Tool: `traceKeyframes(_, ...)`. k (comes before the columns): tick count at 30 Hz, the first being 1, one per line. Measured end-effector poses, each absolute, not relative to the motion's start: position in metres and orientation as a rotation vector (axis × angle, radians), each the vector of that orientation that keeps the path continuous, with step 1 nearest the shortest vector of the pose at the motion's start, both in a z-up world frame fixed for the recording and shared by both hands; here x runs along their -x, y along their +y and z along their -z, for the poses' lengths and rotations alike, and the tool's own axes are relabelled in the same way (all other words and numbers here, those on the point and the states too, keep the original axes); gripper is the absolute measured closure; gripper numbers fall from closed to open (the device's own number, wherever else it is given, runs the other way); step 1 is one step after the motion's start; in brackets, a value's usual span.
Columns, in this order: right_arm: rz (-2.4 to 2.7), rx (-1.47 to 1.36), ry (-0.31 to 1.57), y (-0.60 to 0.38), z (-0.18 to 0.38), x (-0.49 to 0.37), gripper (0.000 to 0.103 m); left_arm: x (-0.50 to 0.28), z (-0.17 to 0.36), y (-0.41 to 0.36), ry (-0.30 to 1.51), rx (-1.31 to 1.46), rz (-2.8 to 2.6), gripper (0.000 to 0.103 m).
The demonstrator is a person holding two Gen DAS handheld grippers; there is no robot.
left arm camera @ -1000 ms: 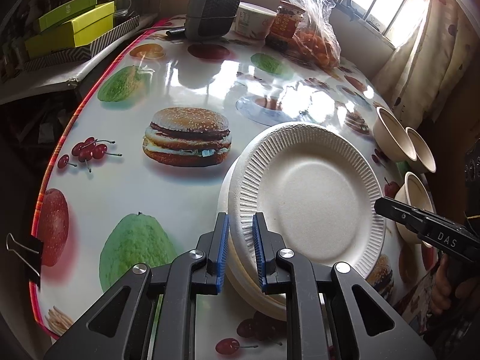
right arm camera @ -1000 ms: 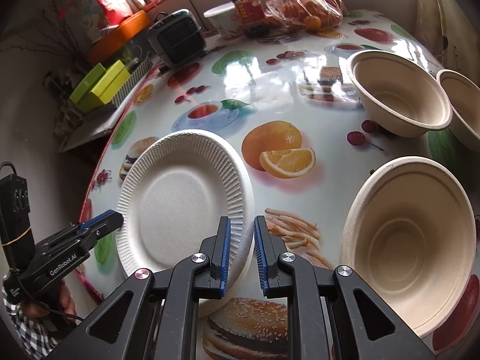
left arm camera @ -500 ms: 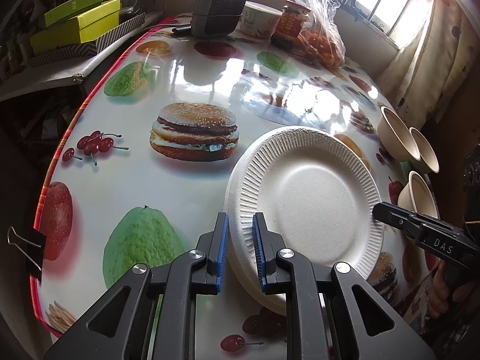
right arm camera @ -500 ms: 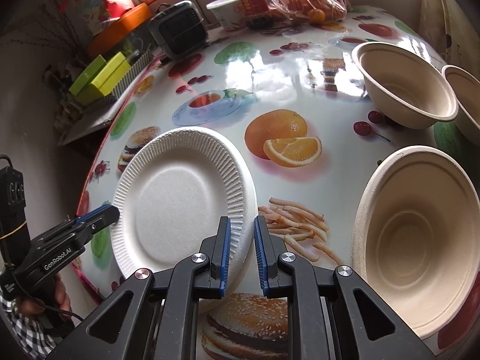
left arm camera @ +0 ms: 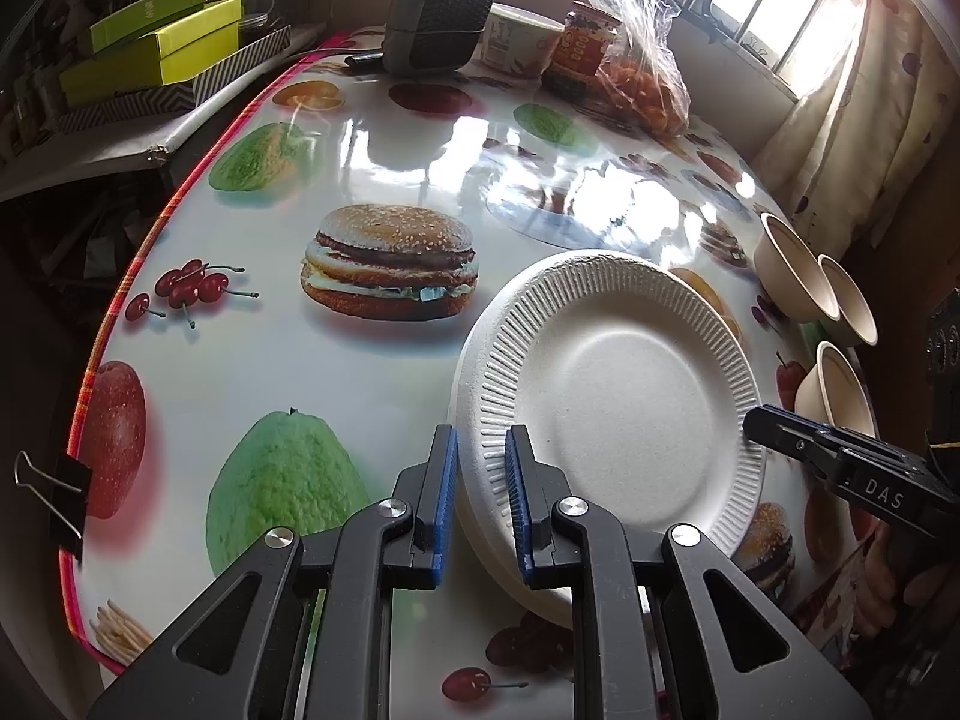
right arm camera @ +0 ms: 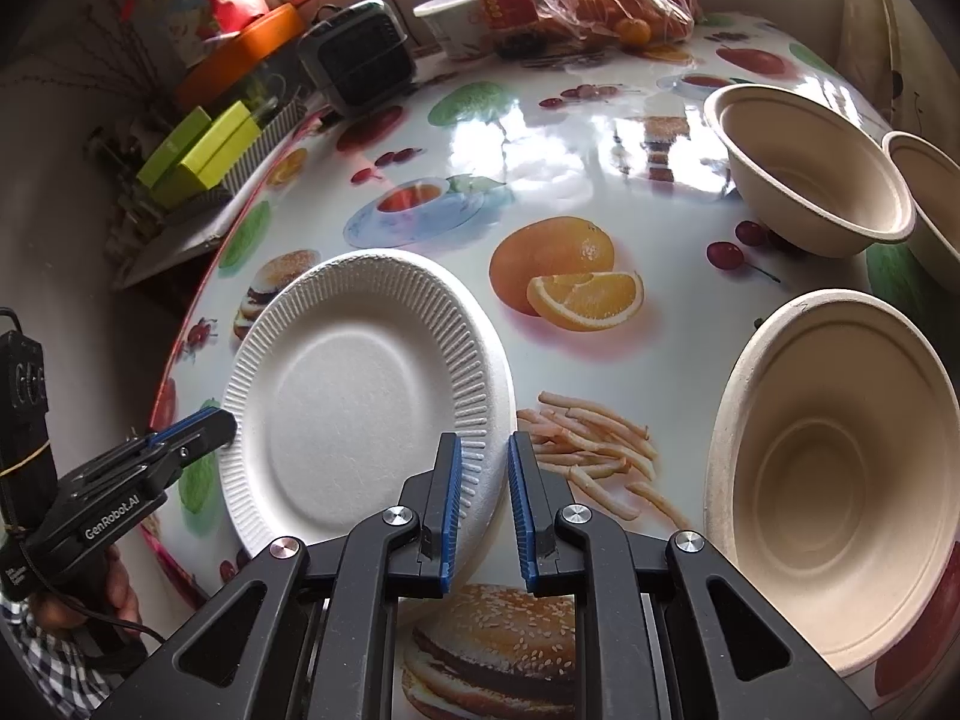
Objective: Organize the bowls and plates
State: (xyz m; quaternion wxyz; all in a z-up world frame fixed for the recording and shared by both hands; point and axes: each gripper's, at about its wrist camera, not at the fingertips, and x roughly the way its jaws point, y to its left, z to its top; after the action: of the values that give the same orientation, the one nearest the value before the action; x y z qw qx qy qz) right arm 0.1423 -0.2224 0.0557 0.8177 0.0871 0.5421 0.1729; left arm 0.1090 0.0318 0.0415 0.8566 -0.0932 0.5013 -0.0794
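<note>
A white ribbed paper plate (left arm camera: 624, 396) (right arm camera: 360, 396) lies on top of a second plate (left arm camera: 528, 594), whose edge peeks out beneath it near the table's front. My left gripper (left arm camera: 480, 438) is shut on the top plate's near-left rim, one pad inside it and one outside. At the opposite rim my right gripper (right arm camera: 485, 444) is shut on the same plate. Each gripper's tip shows in the other view: the right gripper (left arm camera: 756, 417) and the left gripper (right arm camera: 210, 423). Three beige bowls stand apart to the right: a near bowl (right arm camera: 834, 468), a far bowl (right arm camera: 816, 180) and a third bowl (right arm camera: 930, 192).
The round table (left arm camera: 270, 372) wears a glossy food-print cloth, held by a binder clip (left arm camera: 54, 492) at its left edge. At the back stand a grey speaker-like box (left arm camera: 432, 18), a cup (left arm camera: 516, 42), a jar (left arm camera: 579, 42) and a bag of oranges (left arm camera: 642, 84). Yellow-green boxes (left arm camera: 156, 42) sit on a side shelf.
The top plate was held tilted above the lower plate, with a gap showing. It has come down and now sits flush on it. Both grippers keep the same grip.
</note>
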Motion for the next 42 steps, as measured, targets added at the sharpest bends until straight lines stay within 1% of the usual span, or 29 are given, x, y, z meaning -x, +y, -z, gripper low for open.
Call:
traceKeyframes(25, -0.363, -0.206, 1.147, -0.225, -0.058, -0.142, 0.087, -0.108, -0.042, 0.033, 1.045, 0.196, 0.168, 0.085)
traceKeyframes(30, -0.353, -0.201, 1.132, -0.226, -0.061, -0.141, 0.087, -0.107, -0.046, 0.032, 1.028, 0.185, 0.162, 0.073)
traceKeyframes(31, -0.352, -0.205, 1.13, -0.226, -0.062, -0.141, 0.086, -0.107, -0.047, 0.032, 1.022, 0.18, 0.155, 0.072)
traceKeyframes(33, -0.346, -0.204, 1.125, -0.227, -0.063, -0.14, 0.079, -0.107, -0.049, 0.031, 1.013, 0.172, 0.148, 0.066)
traceKeyframes(37, -0.339, -0.204, 1.111, -0.229, -0.067, -0.14, 0.078, -0.107, -0.054, 0.032, 0.989, 0.152, 0.13, 0.064)
traceKeyframes(40, -0.331, -0.196, 1.094, -0.23, -0.07, -0.139, 0.073, -0.106, -0.059, 0.03, 0.968, 0.131, 0.12, 0.063)
traceKeyframes(42, -0.319, -0.186, 1.076, -0.231, -0.073, -0.138, 0.072, -0.105, -0.062, 0.029, 0.953, 0.119, 0.107, 0.059)
